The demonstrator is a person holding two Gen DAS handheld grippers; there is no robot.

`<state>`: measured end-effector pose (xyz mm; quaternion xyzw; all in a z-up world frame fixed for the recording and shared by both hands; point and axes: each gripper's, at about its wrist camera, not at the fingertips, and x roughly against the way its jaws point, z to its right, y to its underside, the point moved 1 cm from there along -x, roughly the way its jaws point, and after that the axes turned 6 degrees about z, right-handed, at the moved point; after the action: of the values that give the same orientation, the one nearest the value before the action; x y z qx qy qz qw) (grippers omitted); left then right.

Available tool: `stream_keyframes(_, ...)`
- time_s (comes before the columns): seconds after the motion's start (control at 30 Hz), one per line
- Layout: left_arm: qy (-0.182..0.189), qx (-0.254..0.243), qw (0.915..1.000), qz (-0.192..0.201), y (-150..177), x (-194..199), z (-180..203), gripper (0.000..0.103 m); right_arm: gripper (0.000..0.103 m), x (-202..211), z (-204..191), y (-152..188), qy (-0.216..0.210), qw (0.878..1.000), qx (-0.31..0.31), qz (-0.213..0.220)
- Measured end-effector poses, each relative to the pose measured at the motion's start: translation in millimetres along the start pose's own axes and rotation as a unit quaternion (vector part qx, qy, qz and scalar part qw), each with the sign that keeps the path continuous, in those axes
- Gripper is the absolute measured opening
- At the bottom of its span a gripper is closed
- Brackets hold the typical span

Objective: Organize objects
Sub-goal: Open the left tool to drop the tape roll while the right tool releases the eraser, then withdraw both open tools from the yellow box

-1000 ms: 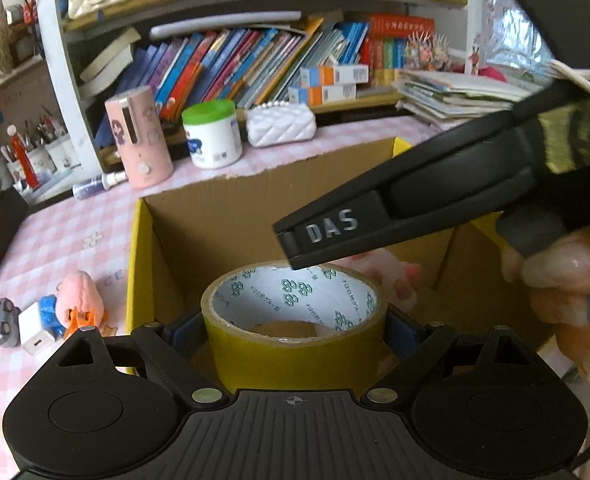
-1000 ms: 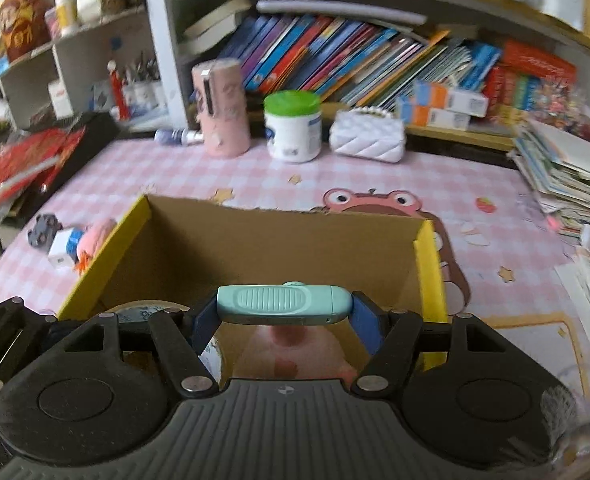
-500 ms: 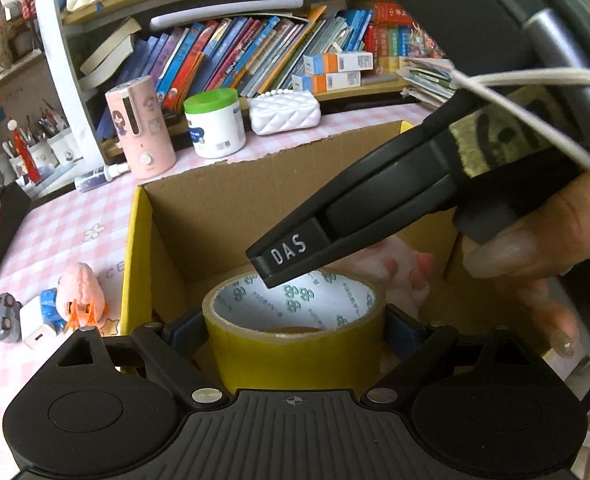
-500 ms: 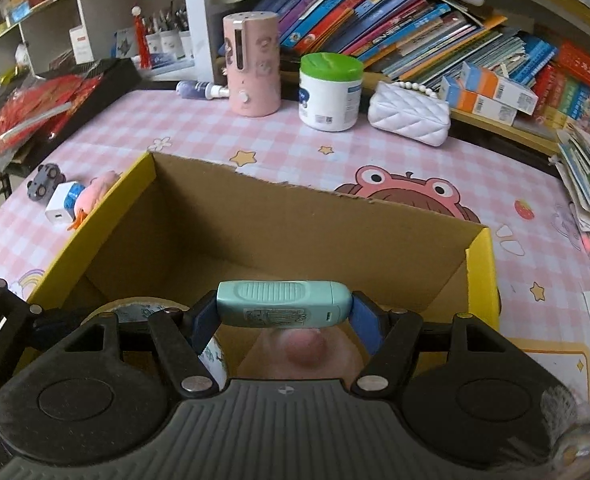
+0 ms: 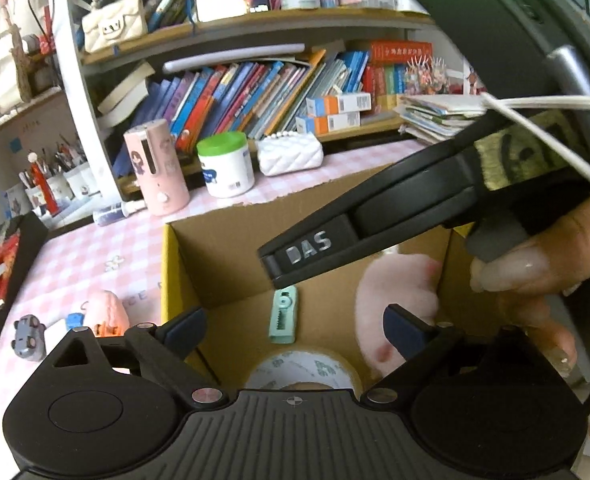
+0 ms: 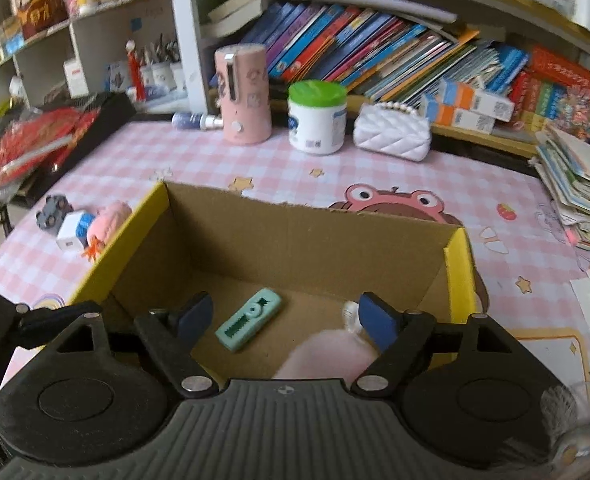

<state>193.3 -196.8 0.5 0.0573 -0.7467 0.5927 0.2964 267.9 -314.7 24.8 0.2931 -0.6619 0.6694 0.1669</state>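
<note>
Since both sets of fingers, left gripper (image 5: 295, 326) and right gripper (image 6: 285, 316), hang spread and empty over the cardboard box (image 6: 459, 256): mint cutter (image 6: 249, 319) flat on box floor, light, rigid, slick; best pinched across narrow sides.

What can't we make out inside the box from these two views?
- Tape roll: left wrist view, lower half hidden by the left tool body; absent from the right wrist view.
- Pink plush toy: right wrist view, blurred and partly behind the right tool; shape unclear.
- Green cutter: markings too small to read.
- Box near wall: hidden in both views.
</note>
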Motion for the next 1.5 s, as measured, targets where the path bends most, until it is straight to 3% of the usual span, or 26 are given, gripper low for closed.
stream_keyframes(0.33,-0.008,0.021,0.9996,0.015,16,43,-13,0.097,0.082,57,-12,20,0.043,0.996,-0.041,0.061)
stream_keyframes(0.67,-0.021,0.047,0.9987,0.005,45,81,-36,0.097,0.086,106,-43,65,0.098,0.988,-0.071,0.1)
stream_keyframes(1.0,-0.022,0.068,0.9974,-0.014,79,119,-56,0.097,0.089,131,-92,107,0.116,0.988,-0.071,0.077)
stream_keyframes(1.5,-0.026,0.075,0.9956,-0.05,125,159,-78,0.097,0.09,148,-146,155,0.109,0.99,-0.087,0.029)
